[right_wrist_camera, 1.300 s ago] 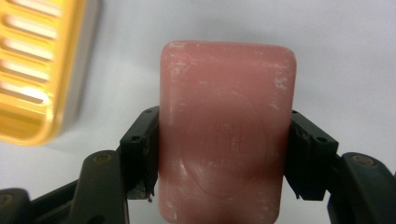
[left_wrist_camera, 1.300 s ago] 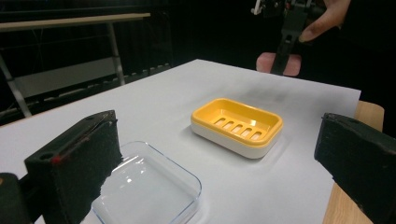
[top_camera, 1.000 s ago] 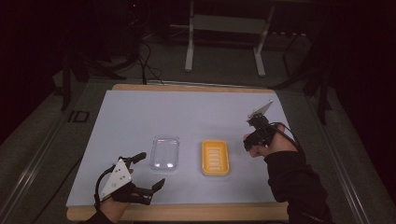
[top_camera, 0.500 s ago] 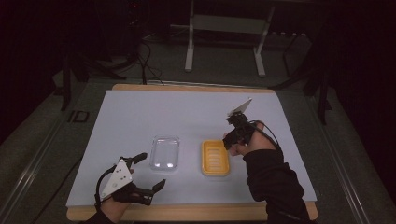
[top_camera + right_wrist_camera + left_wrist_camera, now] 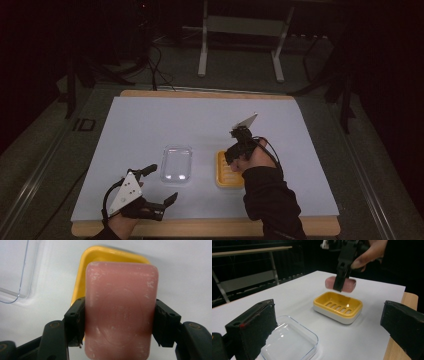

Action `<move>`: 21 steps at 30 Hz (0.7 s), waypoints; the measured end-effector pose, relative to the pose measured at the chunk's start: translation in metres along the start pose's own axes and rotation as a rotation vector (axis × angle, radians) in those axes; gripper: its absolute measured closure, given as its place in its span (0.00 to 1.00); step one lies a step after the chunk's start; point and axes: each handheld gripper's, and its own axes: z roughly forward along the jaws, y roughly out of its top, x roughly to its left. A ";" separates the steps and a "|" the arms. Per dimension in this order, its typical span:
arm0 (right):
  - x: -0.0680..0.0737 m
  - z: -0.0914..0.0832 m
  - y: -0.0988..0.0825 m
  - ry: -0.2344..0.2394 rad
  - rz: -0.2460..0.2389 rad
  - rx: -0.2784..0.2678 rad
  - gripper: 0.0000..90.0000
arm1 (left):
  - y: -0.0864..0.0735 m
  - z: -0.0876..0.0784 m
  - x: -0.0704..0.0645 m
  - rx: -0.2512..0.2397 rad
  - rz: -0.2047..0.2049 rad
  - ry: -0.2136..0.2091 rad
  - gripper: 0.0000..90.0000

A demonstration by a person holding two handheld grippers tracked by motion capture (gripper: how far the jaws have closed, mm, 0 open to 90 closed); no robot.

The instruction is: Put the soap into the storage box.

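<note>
1. Gripping a pink bar of soap [image 5: 121,310] by its two long sides, the right tongs [image 5: 120,322] are closed on it — the pick-up looks done.
2. That soap [image 5: 347,285] hangs in the air above the far end of the yellow soap dish [image 5: 338,306], clear of it and not touching, as the left gripper view shows.
3. The dish [image 5: 227,175] sits empty on the table [image 5: 150,125], slotted floor bare, so the placing is not yet done.
4. Just beside it lies a clear plastic lid [image 5: 176,164], flat on the table and untouched; fitting it over the dish may be a later step, though that is only a guess.
5. The left tongs [image 5: 161,184] rest near the table's front edge with their jaws wide apart, holding nothing — idle for now.
6. What seems left: line the bar up with the dish, lower it onto the slots and let go.
</note>
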 end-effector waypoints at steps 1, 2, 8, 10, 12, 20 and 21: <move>0.000 0.003 0.000 0.000 0.002 0.009 0.41 | 0.001 0.000 -0.001 0.000 0.002 -0.001 0.01; 0.000 0.003 0.000 0.000 0.002 0.009 0.41 | 0.001 0.000 -0.001 0.000 0.002 -0.001 0.01; 0.002 0.025 -0.003 0.036 0.050 0.039 0.41 | 0.005 0.004 -0.006 -0.023 -0.003 -0.016 0.01; 0.003 0.030 -0.004 0.031 0.059 0.043 0.41 | 0.007 0.005 -0.006 -0.036 -0.015 -0.018 0.01; 0.004 0.033 -0.004 0.022 0.071 0.046 0.41 | 0.008 0.007 -0.005 -0.043 -0.030 -0.019 0.01; 0.013 0.043 -0.003 -0.003 0.076 0.060 0.41 | 0.011 0.015 -0.003 -0.055 -0.051 -0.068 0.01; 0.014 0.044 -0.002 -0.012 0.082 0.065 0.41 | 0.012 0.016 -0.003 -0.062 -0.056 -0.080 0.01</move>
